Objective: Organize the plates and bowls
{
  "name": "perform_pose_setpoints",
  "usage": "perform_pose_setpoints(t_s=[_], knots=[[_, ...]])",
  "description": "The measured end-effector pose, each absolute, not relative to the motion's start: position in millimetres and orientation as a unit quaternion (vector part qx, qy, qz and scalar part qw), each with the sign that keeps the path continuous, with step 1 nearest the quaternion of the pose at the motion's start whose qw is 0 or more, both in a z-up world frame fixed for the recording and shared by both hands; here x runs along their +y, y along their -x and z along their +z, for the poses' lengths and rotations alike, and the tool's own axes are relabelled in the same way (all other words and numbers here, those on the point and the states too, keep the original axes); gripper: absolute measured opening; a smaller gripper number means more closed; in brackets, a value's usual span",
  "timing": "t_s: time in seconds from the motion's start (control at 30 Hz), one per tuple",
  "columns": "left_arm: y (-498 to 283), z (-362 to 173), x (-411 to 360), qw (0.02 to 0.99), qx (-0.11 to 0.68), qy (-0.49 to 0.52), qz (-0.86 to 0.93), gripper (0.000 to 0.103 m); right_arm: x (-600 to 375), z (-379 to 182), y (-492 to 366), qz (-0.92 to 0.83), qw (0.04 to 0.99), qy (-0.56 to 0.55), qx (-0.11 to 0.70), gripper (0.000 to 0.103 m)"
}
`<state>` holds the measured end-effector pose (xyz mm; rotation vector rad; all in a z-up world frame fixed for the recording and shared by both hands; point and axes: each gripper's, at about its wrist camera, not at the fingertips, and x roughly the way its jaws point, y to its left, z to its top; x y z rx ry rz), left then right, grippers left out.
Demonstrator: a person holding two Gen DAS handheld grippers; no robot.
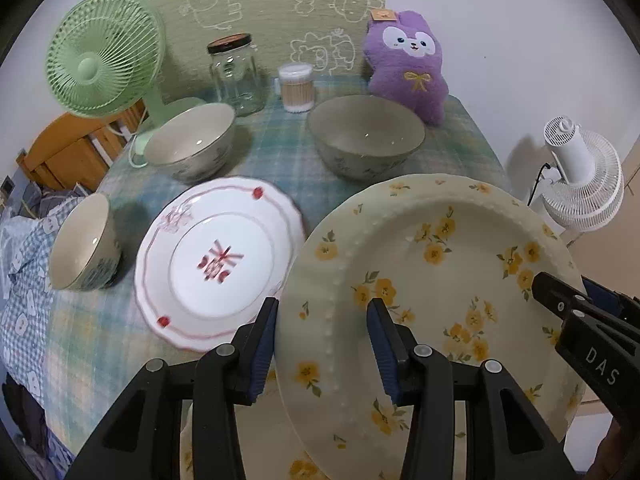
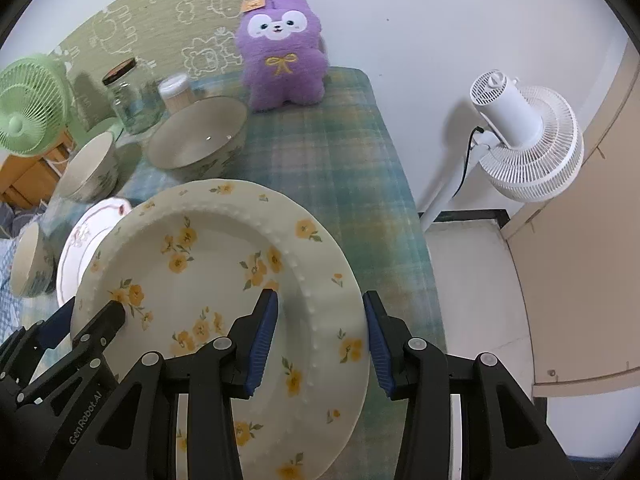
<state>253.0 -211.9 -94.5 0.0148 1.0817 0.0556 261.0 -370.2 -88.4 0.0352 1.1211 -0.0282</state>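
Note:
Both grippers carry a cream plate with yellow flowers (image 1: 432, 280) (image 2: 224, 256), tilted above the table. My left gripper (image 1: 324, 344) is shut on its left rim and shows at the lower left of the right wrist view (image 2: 100, 320). My right gripper (image 2: 320, 344) is shut on the right rim; its tip shows in the left wrist view (image 1: 560, 300). Part of a second floral plate (image 1: 296, 468) lies underneath. To the left lies a white plate with red markings (image 1: 220, 264) (image 2: 86, 240). A small bowl (image 1: 84, 244), a medium bowl (image 1: 192, 142) and a large bowl (image 1: 366, 136) stand behind.
At the back of the checked tablecloth (image 2: 352, 168) stand a green fan (image 1: 104, 56), a glass jar (image 1: 236, 76), a tub of cotton swabs (image 1: 296, 88) and a purple plush toy (image 1: 408, 64). A white floor fan (image 2: 520, 132) stands beyond the table's right edge.

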Motion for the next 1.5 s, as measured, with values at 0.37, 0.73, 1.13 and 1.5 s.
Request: perform_pose_setpoints(t_s=[0.37, 0.73, 1.13, 1.5], knots=[[-208.6, -98.6, -179.6, 0.854, 0.520, -0.015, 0.018, 0.045, -339.5, -97.1, -213.2, -0.017, 0.839, -0.019, 0.544, 0.047], [-172.4, -115.7, -162.4, 0.845, 0.534, -0.021, 0.001, 0.045, -322.4, -113.4, -174.3, -0.033, 0.830, -0.019, 0.556, 0.047], [-149.6, -136.4, -156.7, 0.835, 0.549, -0.032, -0.009, 0.045, -311.3, -132.5, -151.0, -0.044, 0.822, -0.014, 0.568, 0.047], [-147.2, -142.6, -155.9, 0.837, 0.544, -0.054, 0.000, 0.049, -305.6, -143.3, -148.9, -0.042, 0.814, -0.015, 0.580, 0.047]])
